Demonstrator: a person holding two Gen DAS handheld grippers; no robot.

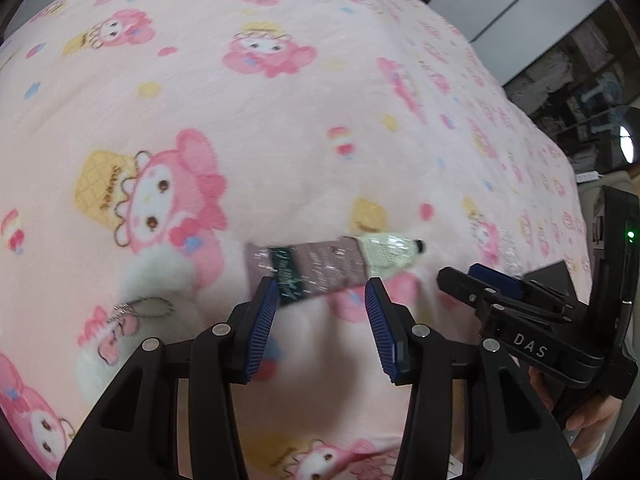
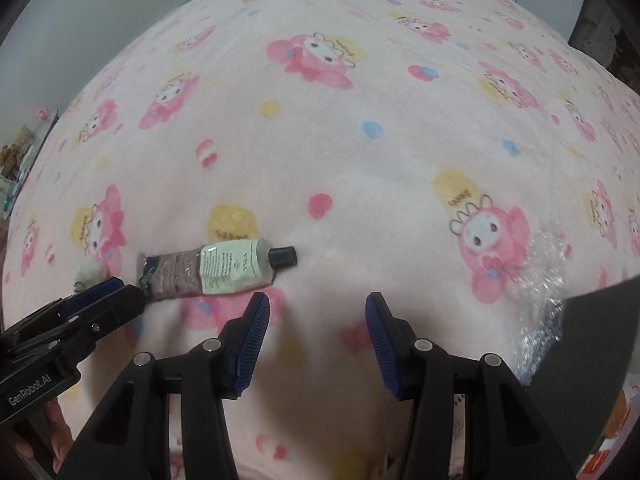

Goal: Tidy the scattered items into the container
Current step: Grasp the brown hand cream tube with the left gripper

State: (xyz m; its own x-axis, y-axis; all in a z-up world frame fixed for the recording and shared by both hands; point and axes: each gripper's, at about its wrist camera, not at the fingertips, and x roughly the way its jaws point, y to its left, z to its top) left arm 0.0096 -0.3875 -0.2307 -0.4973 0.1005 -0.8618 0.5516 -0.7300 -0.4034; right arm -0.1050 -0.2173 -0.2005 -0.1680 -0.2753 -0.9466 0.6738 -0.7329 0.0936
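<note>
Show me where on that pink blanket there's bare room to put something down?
Widest free patch: the blanket beyond the tube, up to its far edge. A smaller one lies between the tube's cap and the crinkly plastic. Crowded: around the tube, where the left gripper hovers open, a white plush keychain beside it, the right gripper close.

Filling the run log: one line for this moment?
left tool: open, above tube | right tool: open, empty | tube: lying on blanket

Soft, even indoor light; fisheye bending with dark vignetted corners; left view motion-blurred, its tube [image 1: 332,266] smeared; right view sharper.
</note>
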